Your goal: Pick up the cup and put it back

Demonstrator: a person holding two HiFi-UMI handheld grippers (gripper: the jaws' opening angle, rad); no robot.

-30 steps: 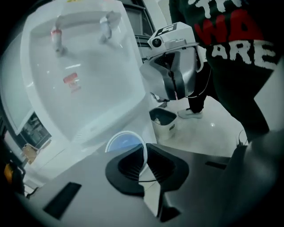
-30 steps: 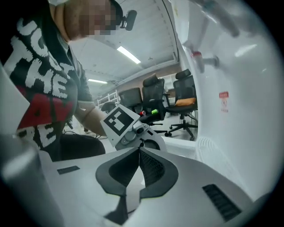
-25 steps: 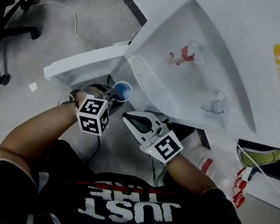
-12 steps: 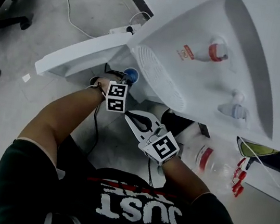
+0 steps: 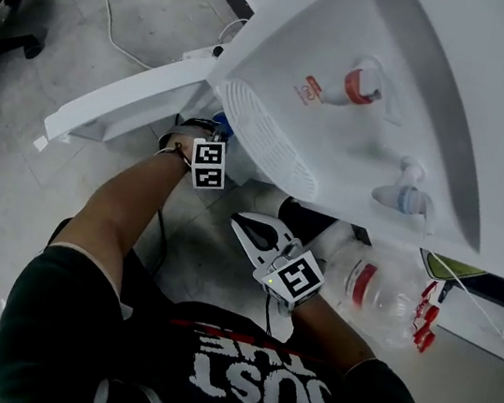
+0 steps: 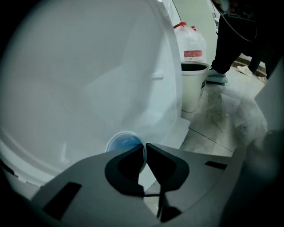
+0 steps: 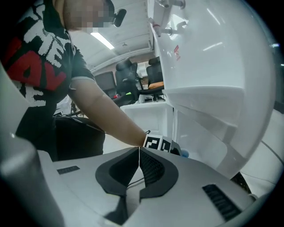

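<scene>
Head view: the left tool [image 5: 207, 137] reaches under the white water dispenser [image 5: 392, 95], where a sliver of the blue cup [image 5: 222, 126] shows beside it; the right tool [image 5: 262, 236] hangs above the floor [image 5: 66, 176], near a plastic bottle [image 5: 380, 292]. Left gripper view: the jaws pinch the cup's rim, with the cup close against the dispenser's white wall. Right gripper view: the jaws are pressed together with nothing between them; the person's left arm crosses ahead.

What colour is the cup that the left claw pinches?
Blue, with a pale rim. The cup shows best in the left gripper view.
</scene>
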